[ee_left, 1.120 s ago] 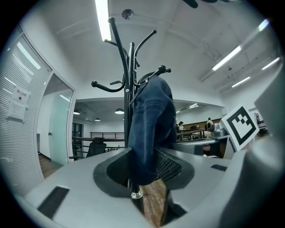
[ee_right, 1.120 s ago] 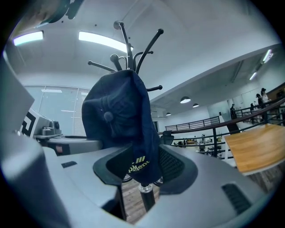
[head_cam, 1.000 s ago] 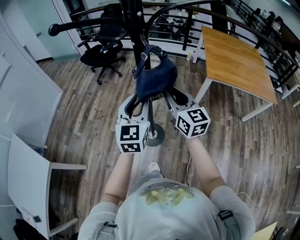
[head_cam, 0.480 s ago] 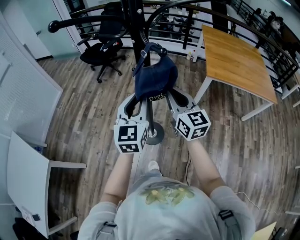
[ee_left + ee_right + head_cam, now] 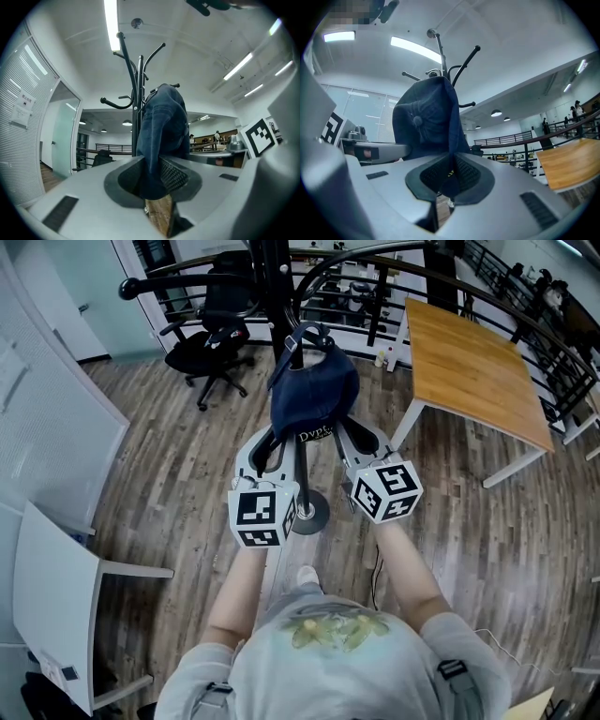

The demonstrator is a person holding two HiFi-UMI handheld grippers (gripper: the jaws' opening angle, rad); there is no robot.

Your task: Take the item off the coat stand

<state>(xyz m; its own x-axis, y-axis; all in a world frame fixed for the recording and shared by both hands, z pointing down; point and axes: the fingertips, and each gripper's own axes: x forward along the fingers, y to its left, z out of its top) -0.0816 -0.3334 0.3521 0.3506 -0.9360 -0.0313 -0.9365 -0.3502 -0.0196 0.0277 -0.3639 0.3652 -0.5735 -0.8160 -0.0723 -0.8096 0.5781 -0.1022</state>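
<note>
A dark blue cap [image 5: 315, 392] hangs on a hook of the black coat stand [image 5: 273, 306], whose round base [image 5: 310, 513] rests on the wood floor. My left gripper [image 5: 278, 440] is shut on the cap's lower left edge. In the left gripper view the blue cloth [image 5: 162, 127] runs down between the left gripper's [image 5: 152, 180] pads. My right gripper [image 5: 336, 435] is shut on the lower right edge. The right gripper view shows the cap [image 5: 425, 123] pinched between the right gripper's [image 5: 451, 176] ribbed pads.
A wooden table [image 5: 471, 360] with white legs stands to the right. A black office chair [image 5: 212, 341] is at the back left, a black railing [image 5: 511, 298] curves behind, and a white chair [image 5: 54, 589] is at the near left. A thin cable [image 5: 378, 570] lies on the floor.
Both grippers stay at the cap's lower edge. The cap and stand sit slightly further right in the head view; little else has moved.
</note>
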